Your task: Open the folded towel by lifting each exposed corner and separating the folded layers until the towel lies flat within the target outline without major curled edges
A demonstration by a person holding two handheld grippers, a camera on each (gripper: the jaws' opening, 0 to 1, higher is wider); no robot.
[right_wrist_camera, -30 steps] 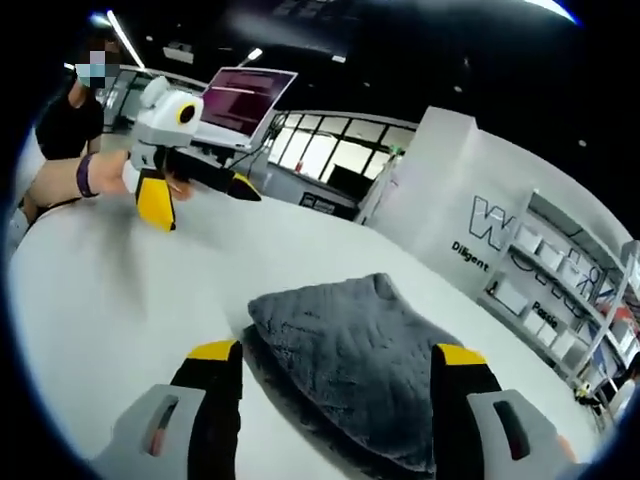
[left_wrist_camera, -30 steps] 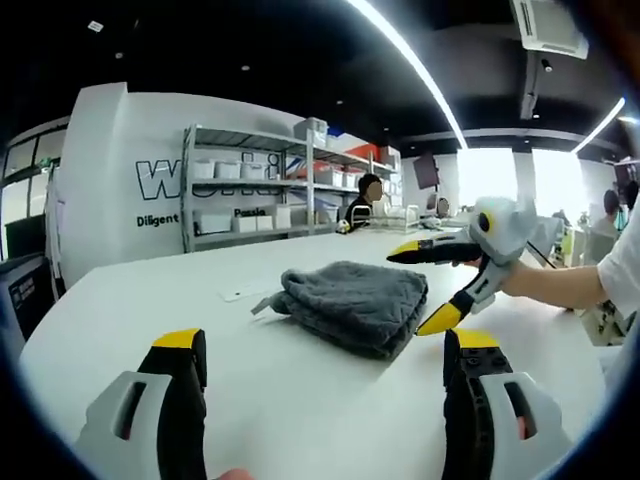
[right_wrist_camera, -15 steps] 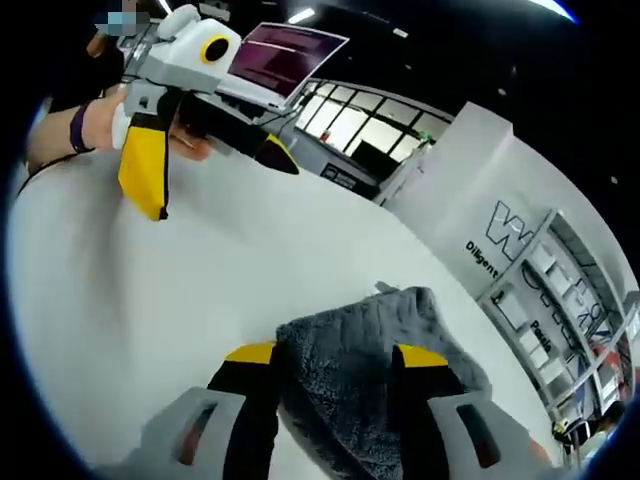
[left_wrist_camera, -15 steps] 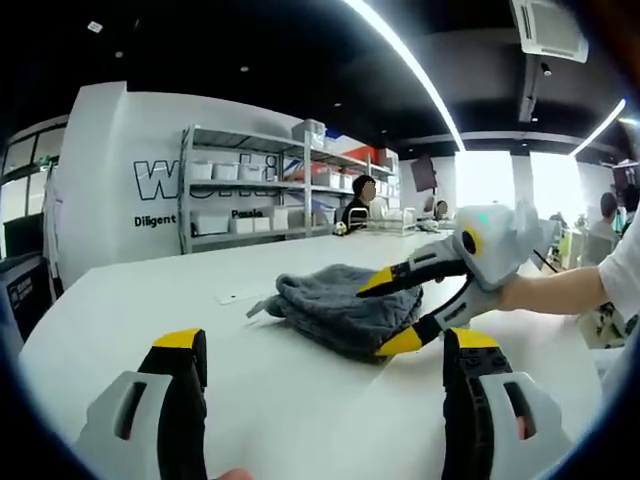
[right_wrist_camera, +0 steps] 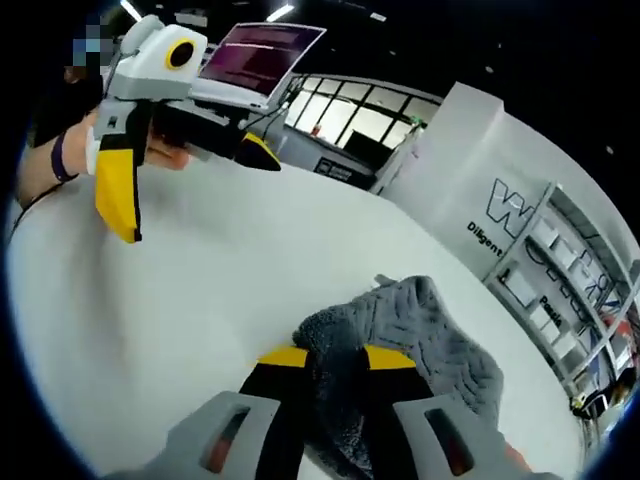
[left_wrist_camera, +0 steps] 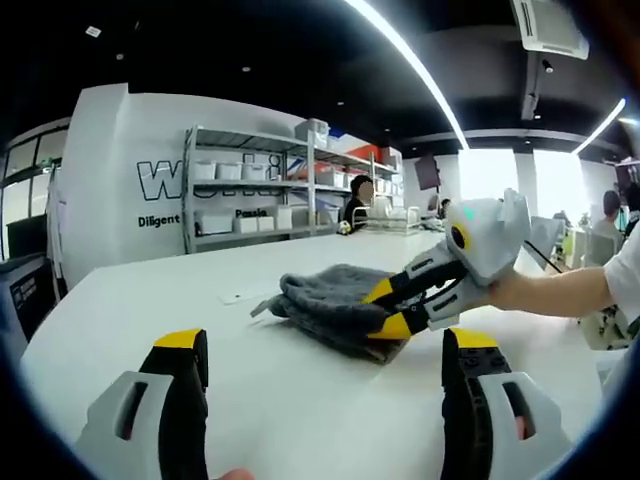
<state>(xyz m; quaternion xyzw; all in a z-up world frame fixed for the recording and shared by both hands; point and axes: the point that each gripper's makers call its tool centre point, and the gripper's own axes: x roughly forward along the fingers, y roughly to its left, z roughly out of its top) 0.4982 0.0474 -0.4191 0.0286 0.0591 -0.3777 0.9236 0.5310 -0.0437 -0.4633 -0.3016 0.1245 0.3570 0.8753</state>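
Note:
A folded grey towel (left_wrist_camera: 325,295) lies on the white table (left_wrist_camera: 130,310). In the left gripper view my right gripper (left_wrist_camera: 385,308) reaches in from the right, its yellow-tipped jaws pinched on the towel's near right edge. The right gripper view has that gripper (right_wrist_camera: 337,360) shut on a bunched fold of the towel (right_wrist_camera: 445,340), which rises slightly between the jaws. My left gripper (left_wrist_camera: 325,360) hovers short of the towel with its jaws wide apart and nothing between them. It also hangs open at the upper left of the right gripper view (right_wrist_camera: 200,200), well away from the towel.
Metal shelves (left_wrist_camera: 250,200) with white bins stand behind the table, and a person (left_wrist_camera: 358,200) sits near them. A small white slip (left_wrist_camera: 235,296) lies left of the towel. An open laptop (right_wrist_camera: 262,55) sits past the table's far edge. Bare tabletop (right_wrist_camera: 180,300) surrounds the towel.
My right gripper has come down onto the towel's near edge and its jaws have closed from wide apart onto a fold. The left gripper has stayed put and open.

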